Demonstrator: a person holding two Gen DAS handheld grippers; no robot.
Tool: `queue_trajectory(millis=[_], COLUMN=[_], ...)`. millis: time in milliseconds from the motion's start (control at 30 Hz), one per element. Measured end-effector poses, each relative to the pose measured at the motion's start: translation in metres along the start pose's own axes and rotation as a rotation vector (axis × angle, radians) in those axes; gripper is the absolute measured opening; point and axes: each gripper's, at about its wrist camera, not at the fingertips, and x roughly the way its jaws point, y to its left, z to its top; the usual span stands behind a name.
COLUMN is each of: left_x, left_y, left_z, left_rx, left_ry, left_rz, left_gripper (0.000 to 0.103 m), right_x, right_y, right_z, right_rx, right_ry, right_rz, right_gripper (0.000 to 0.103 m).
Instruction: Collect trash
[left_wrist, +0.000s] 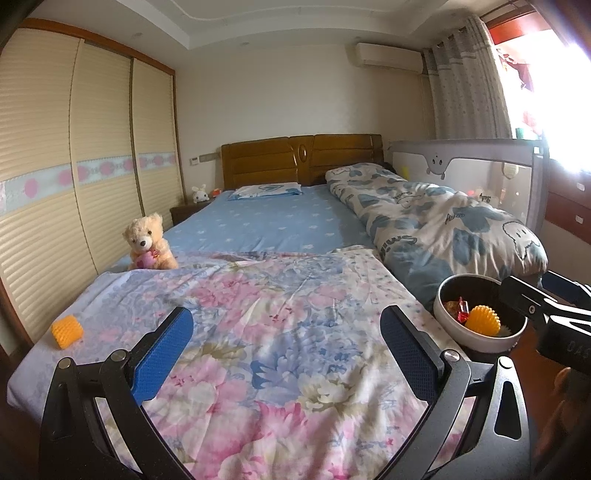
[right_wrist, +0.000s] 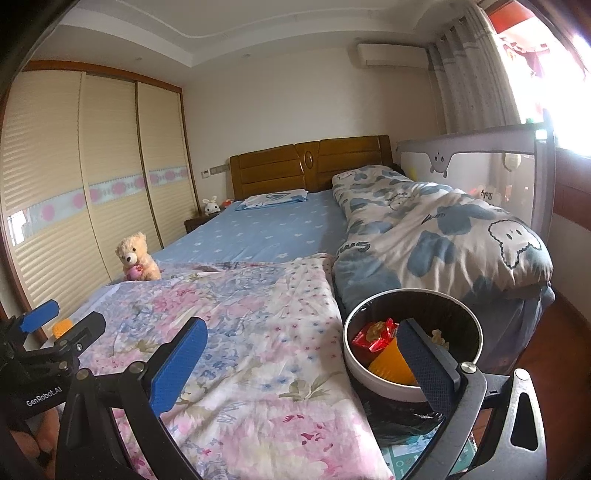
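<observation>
Both my grippers, left (left_wrist: 286, 332) and right (right_wrist: 303, 354), hang spread wide with nothing in them over the foot of the bed (left_wrist: 280, 369). The bin (right_wrist: 412, 354) sits off the bed's right foot corner with a yellow cup (right_wrist: 389, 363) and red wrappers (right_wrist: 376, 334) inside. Another yellow cup (left_wrist: 67, 331) lies near the bed's left edge, with a teddy (left_wrist: 147, 243) farther up that side.

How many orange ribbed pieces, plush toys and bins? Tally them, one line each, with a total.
Orange ribbed pieces: 2, the piece on the quilt and the piece in the bin
Plush toys: 2, bear and rabbit
Bins: 1, the bin
Total: 5
</observation>
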Motion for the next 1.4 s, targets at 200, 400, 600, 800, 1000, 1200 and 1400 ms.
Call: queue_trajectory(millis=[200,400,600,800,1000,1200,1400], left_x=[-0.0004,-0.0007,0.0008,0.0010,0.0010,0.0003,0.0002], left_y=[-0.0026,-0.0048,-0.0034,-0.0044,-0.0044,-0.0064,-0.0067], left_z=[-0.0023,-0.0039,-0.0037,-0.0042,-0.0041,-0.0044,-0.0046], left_rx=[-0.003,-0.004,-0.006,-0.006,-0.006,-0.005,-0.005], left_ry=[0.006,0.009,0.010,0.009,0.010,0.008,0.009], left_rz=[-0.007,-0.010,-0.015,-0.016,-0.016,-0.020,-0.023], left_gripper=[0.103,0.103,0.103,0.103,0.103,0.103,0.103], right_x=[0.0004,-0.0009,-0.0008,-0.0013,-0.0016,-0.0019,-0.0022], right_y=[0.0005,0.0001,-0.0010,-0.0014,-0.0015,-0.0016,-0.0018], right_z=[-0.0004,-0.0012,-0.0008,-0.0005,-0.0005,-0.0004,-0.0003], right_rx=[0.005,0.010,0.012,0.013,0.015,0.016,0.015], right_ry=[0.005,0.003,0.004,0.002,0.001,0.001,0.001], right_rz=[0.003,0.004,0.008,0.008,0.008,0.009,0.008], right_gripper=[0.103,0.103,0.103,0.103,0.103,0.103,0.103])
